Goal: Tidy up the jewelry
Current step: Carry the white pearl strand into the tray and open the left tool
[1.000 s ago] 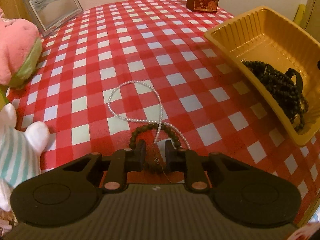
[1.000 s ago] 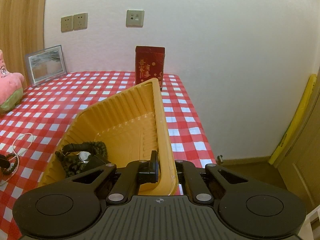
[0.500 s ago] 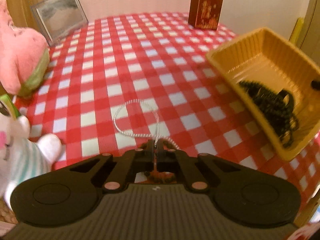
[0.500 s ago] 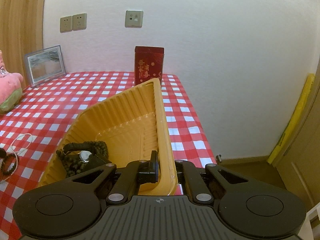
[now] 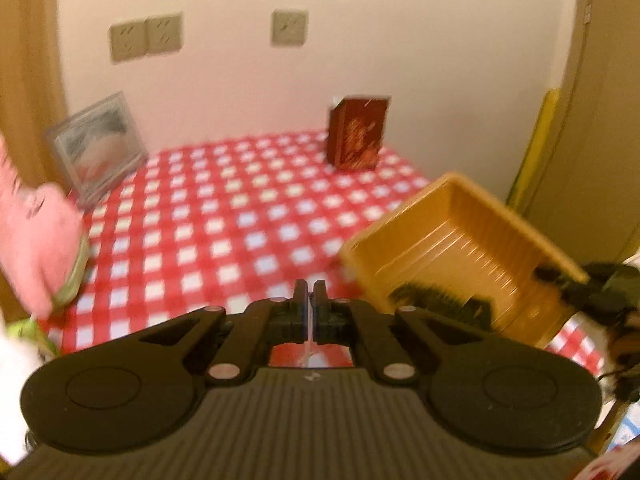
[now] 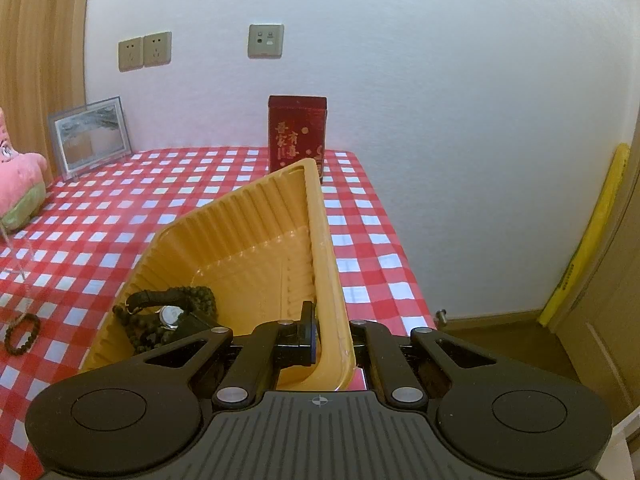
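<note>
Around the work: red-and-white checked tabletop (image 6: 200,184), with a red box (image 6: 298,132) upright at the far edge by the wall, a picture frame (image 6: 90,136) leaning at far left, a pink plush toy (image 6: 20,188) in front of the frame, and wall sockets (image 6: 146,50) above. Nothing between the two tools except the yellow tray (image 6: 240,232), tipped up on its side wall. Inside the tray, at its low near corner, a heap of dark beads (image 6: 188,300) with a watch (image 6: 172,314) among them. Left on the cloth well to the tray's left, a dark bead bracelet (image 6: 22,334).

Compared with a second ago: left jaws then apart over the pearl strand and bracelet, now together. Left view lifted from close over the cloth to take in the wall, and badly blurred. Pearl loop gone from the cloth in the right view. Bracelet not taken up. Right side unchanged.

Pose: left hand-held gripper (image 5: 310,292) raised above the tabletop and angled down, pinched on a thin pale strand, seemingly the pearl necklace (image 5: 308,354), hanging below the tips. Right hand-held gripper (image 6: 332,332) angled down, clamped on the tray's near side wall, one finger inside, the other hidden outside.
</note>
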Demonstrator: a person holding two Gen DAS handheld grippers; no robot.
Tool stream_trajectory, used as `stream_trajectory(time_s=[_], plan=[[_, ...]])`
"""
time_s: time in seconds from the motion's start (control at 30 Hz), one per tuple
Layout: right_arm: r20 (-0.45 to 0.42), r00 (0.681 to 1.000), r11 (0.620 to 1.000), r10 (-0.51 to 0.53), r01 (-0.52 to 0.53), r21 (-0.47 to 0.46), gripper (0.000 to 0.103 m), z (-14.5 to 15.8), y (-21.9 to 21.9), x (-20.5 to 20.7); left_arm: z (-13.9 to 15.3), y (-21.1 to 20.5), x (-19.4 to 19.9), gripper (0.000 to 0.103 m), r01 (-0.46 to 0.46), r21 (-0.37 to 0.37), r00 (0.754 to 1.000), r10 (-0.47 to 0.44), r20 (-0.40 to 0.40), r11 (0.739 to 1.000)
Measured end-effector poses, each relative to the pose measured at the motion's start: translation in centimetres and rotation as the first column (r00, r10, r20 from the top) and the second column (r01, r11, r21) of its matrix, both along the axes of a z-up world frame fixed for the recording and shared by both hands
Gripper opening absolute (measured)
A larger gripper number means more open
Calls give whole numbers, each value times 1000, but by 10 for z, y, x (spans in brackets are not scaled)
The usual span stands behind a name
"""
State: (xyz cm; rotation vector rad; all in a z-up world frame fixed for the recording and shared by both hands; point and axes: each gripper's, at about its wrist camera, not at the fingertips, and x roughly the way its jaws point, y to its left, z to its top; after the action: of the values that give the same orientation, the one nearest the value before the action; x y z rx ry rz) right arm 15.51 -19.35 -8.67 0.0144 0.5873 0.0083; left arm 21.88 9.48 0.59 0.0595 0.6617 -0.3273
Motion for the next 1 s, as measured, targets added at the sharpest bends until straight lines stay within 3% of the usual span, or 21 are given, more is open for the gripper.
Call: stream_trajectory(time_s=[0.3, 0.6, 0.73, 0.87, 1.0], plan=[[3, 1000, 1000, 3, -3, 3, 5, -1, -1, 0, 44, -45, 7, 1, 151, -77, 983, -142, 113, 986], [2, 1000, 1000, 4, -4, 8, 5, -1, 0, -1, 71, -88, 17, 1, 299, -166, 943, -264, 203, 940], [2, 1000, 1000, 3, -3, 10, 5, -1, -1, -1, 51, -108, 32, 1, 323, -190, 945, -305, 119, 927], [1, 1000, 1000, 3, -3, 12, 5, -1, -1, 0, 12, -122, 46, 1, 304, -190, 950, -311, -5, 933], [-1, 1000, 1000, 1, -1, 13, 5, -1, -1, 0, -23, -131, 56, 4, 291, -207, 940, -319, -117, 934]])
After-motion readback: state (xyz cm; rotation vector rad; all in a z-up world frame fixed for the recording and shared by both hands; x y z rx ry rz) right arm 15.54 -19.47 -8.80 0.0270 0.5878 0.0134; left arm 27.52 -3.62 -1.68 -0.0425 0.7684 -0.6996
